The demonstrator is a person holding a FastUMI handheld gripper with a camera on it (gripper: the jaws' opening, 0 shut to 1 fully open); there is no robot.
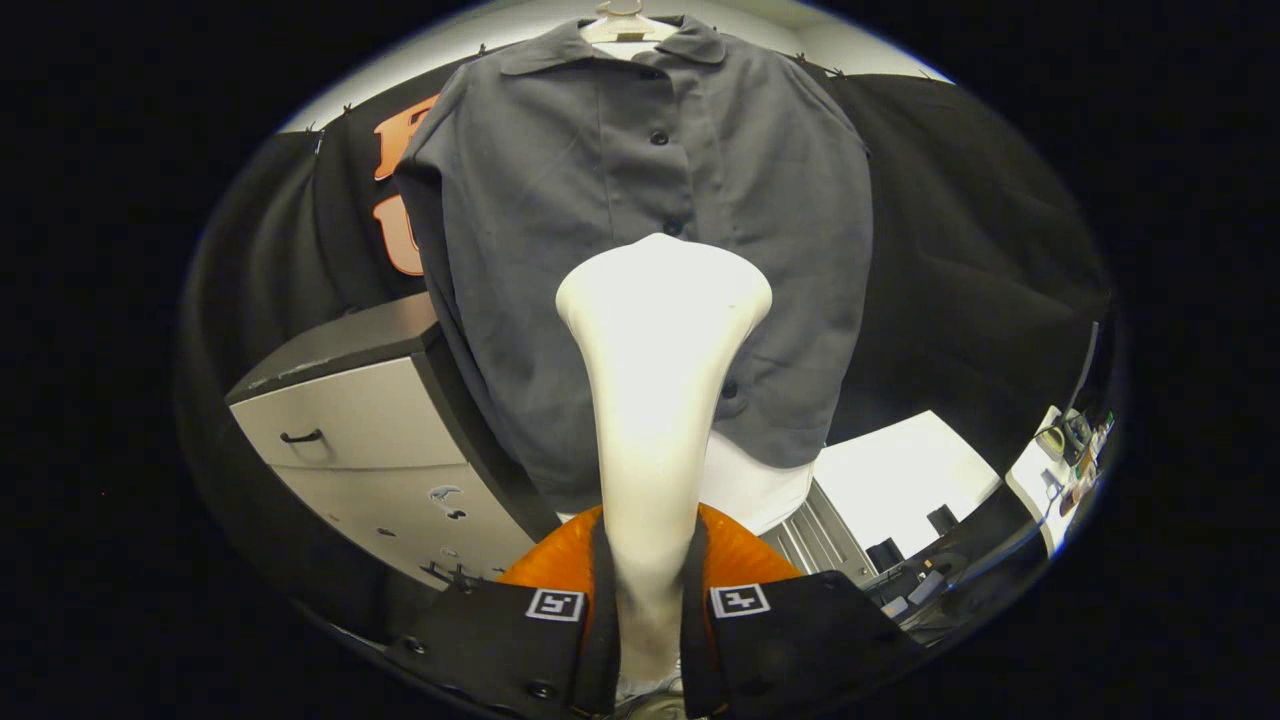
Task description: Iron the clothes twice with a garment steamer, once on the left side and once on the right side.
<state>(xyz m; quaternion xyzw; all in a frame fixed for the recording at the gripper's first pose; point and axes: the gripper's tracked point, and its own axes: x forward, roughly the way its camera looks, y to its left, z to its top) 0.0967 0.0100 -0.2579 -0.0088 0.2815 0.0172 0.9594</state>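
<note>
A dark grey button-up shirt [560, 200] hangs on a hanger [625, 22] against the booth's black wall, facing me, with a white garment edge [750, 485] showing below its hem. My gripper [648, 590] is shut on the handle of a white garment steamer [655, 380]. The steamer rises between the fingers, and its wide head sits in front of the shirt's button line, about mid-chest. An orange rounded part [745, 555] of the steamer shows just behind the fingers. How close the head is to the cloth I cannot tell.
A drawer cabinet [360, 440] with a dark top and pale fronts stands left of the shirt, its corner close to the shirt's lower left side. To the lower right are a white table [900, 470] and a cluttered desk [1060, 450].
</note>
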